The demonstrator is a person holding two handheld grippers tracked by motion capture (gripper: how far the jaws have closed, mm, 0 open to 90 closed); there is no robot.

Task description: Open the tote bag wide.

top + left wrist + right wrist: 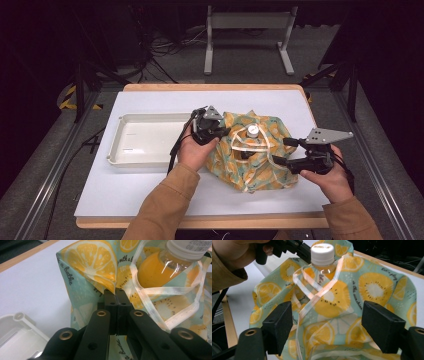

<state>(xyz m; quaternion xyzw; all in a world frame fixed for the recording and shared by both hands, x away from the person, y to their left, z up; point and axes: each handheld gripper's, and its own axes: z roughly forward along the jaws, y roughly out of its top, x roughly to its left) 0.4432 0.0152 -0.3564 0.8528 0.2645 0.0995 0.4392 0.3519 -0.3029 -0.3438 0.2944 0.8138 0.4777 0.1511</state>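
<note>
- Tabletop (150, 195): white sheet on a wooden board; the items sit from centre toward 3 o'clock, with a tray toward 9 o'clock.
- Bag (255, 160): soft fabric, pale green printed with orange and lemon slices and script lettering; lies crumpled on the tabletop at centre-right; pale handle straps (312, 293) cross over its front; its mouth is partly open around a bottle.
- Bottle (253, 131): clear plastic, orange liquid inside, white screw cap (322, 251); neck and cap stand up out of the bag's top, body hidden in the fabric; in the left gripper view it shows at 1 o'clock, behind the straps.
- Left claw (115, 293): held in the person's left hand (195, 150), at the bag's 9 o'clock edge; jaws pressed together on a fold of the bag's rim, the fabric peaking just above the tips.
- Right claw (327, 325): held in the person's right hand (327, 177), at the bag's 3 o'clock side; jaws spread wide, one either side of the bag's lower front; whether they touch the fabric cannot be told.
- Tray (117, 150): white, shallow, rectangular; at 9 o'clock of the bag, just beside the left hand.
- Sleeves (165, 205): tan, on both forearms, entering from 6 o'clock.
</note>
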